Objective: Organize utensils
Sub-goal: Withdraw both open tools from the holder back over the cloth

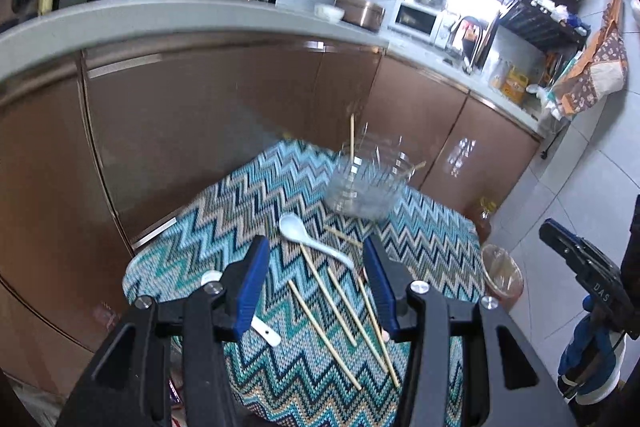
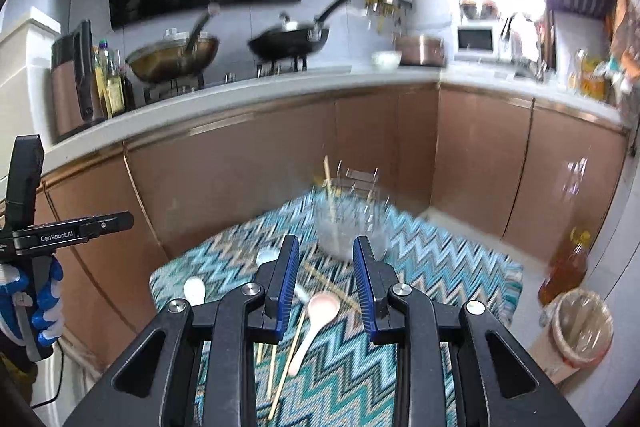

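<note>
My left gripper (image 1: 316,283) and right gripper (image 2: 326,281) hover, fingers wide, empty. Chopsticks (image 1: 340,311) lie loose; I should pinch one mid-shaft, then lift toward the clear container (image 1: 366,183) at twelve o'clock.

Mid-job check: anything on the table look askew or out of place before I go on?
Nothing is spilled or broken. The loose chopsticks lie scattered at angles on the zigzag cloth with the white spoon across them. Only one chopstick stands in the clear holder. Both claws are open and empty.
</note>
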Motion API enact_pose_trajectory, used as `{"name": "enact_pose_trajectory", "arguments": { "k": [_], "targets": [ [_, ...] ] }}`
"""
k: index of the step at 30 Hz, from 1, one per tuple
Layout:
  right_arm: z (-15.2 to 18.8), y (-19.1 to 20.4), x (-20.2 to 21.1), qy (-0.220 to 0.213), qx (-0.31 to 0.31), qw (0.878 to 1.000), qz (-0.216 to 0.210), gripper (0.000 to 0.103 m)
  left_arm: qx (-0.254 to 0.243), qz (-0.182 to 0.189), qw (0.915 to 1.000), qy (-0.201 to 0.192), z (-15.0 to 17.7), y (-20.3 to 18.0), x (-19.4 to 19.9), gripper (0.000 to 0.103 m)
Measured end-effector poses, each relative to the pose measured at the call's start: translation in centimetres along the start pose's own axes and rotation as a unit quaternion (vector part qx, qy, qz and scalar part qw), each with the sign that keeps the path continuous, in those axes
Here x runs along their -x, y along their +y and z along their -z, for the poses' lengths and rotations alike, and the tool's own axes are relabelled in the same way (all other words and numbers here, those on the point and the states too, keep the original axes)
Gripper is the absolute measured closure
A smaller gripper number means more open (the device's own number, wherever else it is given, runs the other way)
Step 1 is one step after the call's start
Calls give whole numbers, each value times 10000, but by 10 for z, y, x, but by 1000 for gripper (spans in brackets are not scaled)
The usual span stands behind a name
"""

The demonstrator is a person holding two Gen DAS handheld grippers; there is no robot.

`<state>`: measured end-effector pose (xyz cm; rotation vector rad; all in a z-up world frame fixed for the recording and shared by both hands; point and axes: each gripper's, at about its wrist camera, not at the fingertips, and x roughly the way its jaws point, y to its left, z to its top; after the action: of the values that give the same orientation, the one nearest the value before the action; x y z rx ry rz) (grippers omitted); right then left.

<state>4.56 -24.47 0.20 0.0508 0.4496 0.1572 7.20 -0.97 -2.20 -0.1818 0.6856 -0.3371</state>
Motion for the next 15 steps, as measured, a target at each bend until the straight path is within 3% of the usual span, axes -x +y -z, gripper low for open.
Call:
{"name": "enact_pose_trajectory", "arguments": {
  "k": [8, 15],
  "targets": [
    [31, 7, -84, 1400, -384, 9872, -661, 75, 290, 309, 9949, 913, 18, 9, -69, 56],
    [61, 21, -165, 2546, -466, 9596, -1103, 81, 855, 579, 9757, 1931, 22, 21, -153, 57]
  ]
}}
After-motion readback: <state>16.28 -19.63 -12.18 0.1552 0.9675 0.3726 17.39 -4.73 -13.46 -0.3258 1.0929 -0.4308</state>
